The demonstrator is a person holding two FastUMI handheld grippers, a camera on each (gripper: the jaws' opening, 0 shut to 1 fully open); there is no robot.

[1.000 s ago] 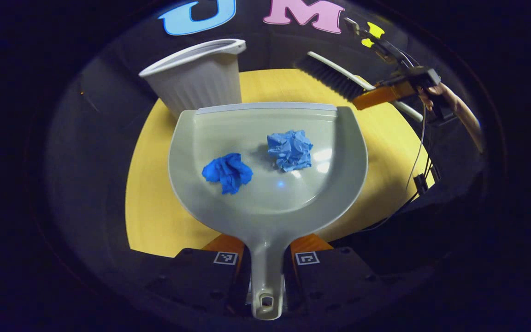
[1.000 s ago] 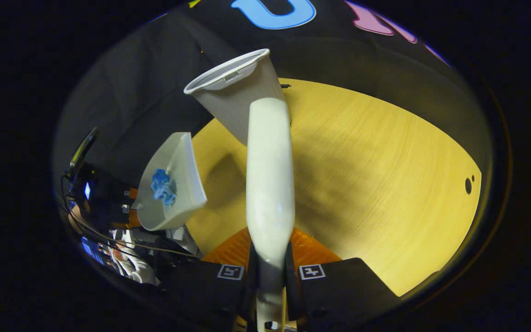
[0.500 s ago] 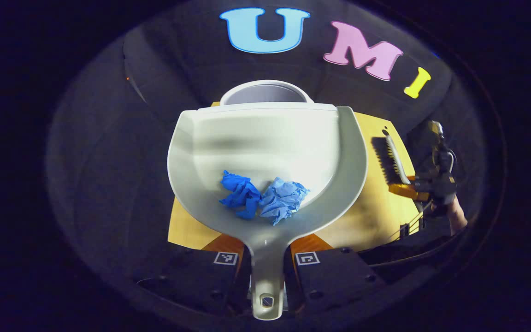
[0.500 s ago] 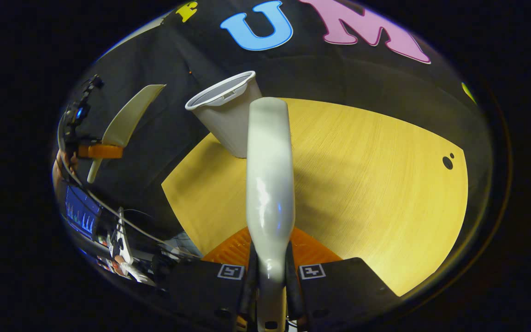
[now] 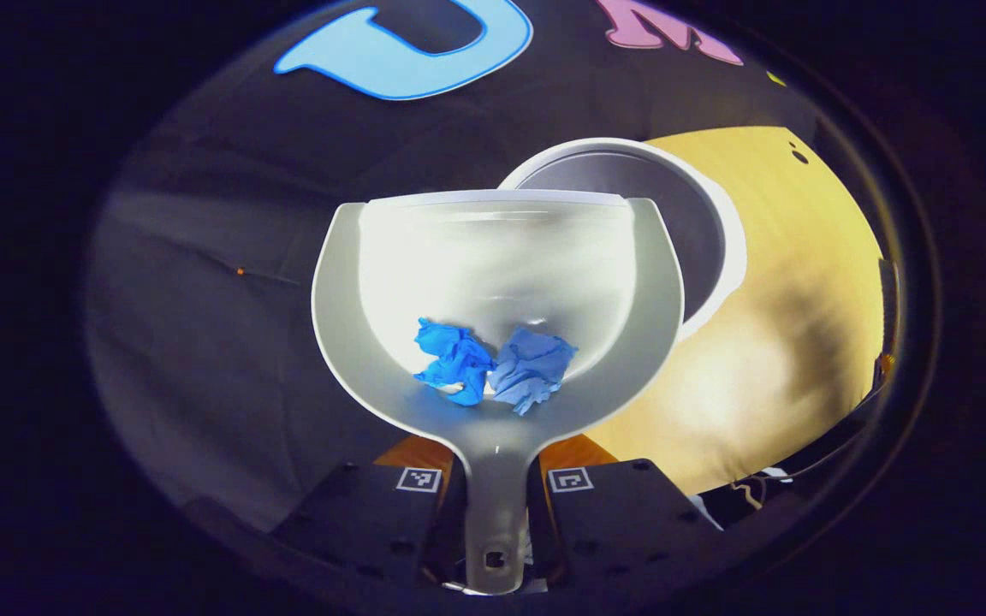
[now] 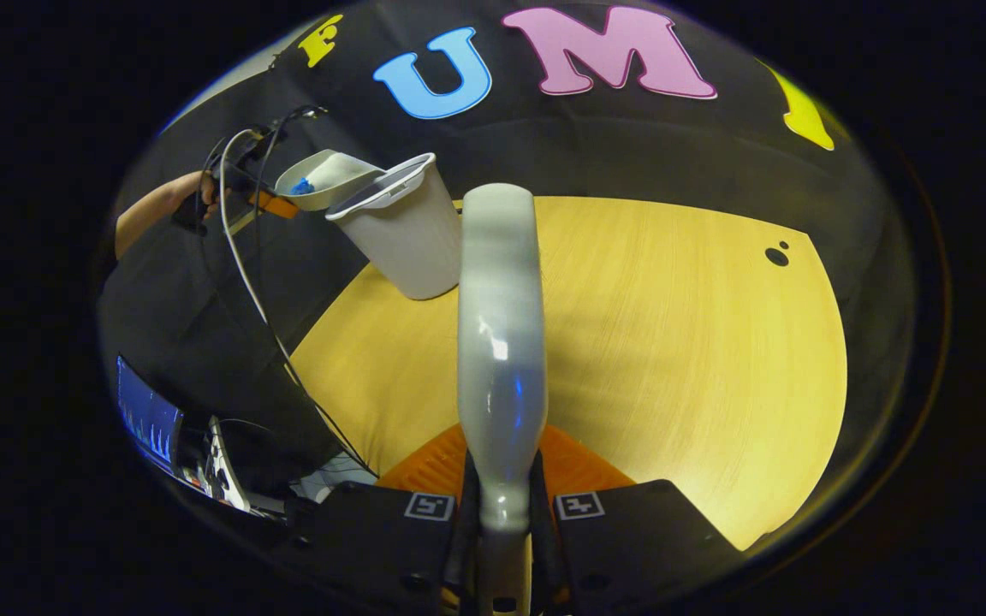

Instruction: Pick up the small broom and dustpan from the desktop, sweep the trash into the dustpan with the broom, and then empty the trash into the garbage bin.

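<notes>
A pale grey dustpan (image 5: 493, 282) is held lifted beside the rim of the white garbage bin (image 6: 403, 227). Two crumpled blue paper wads (image 5: 493, 364) are gathered near its handle. The white broom (image 6: 500, 342) is held over the wooden desktop (image 6: 698, 359).

Garbage bin (image 5: 698, 231) rim half behind blurred dustpan (image 5: 493, 257).

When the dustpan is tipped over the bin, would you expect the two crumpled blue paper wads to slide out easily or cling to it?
The wads look light and loosely crumpled, so they should tumble out. The dustpan looks smooth and glossy, which probably offers little grip. They sit deep by the handle, so a steep tilt over the garbage bin may be needed.
</notes>
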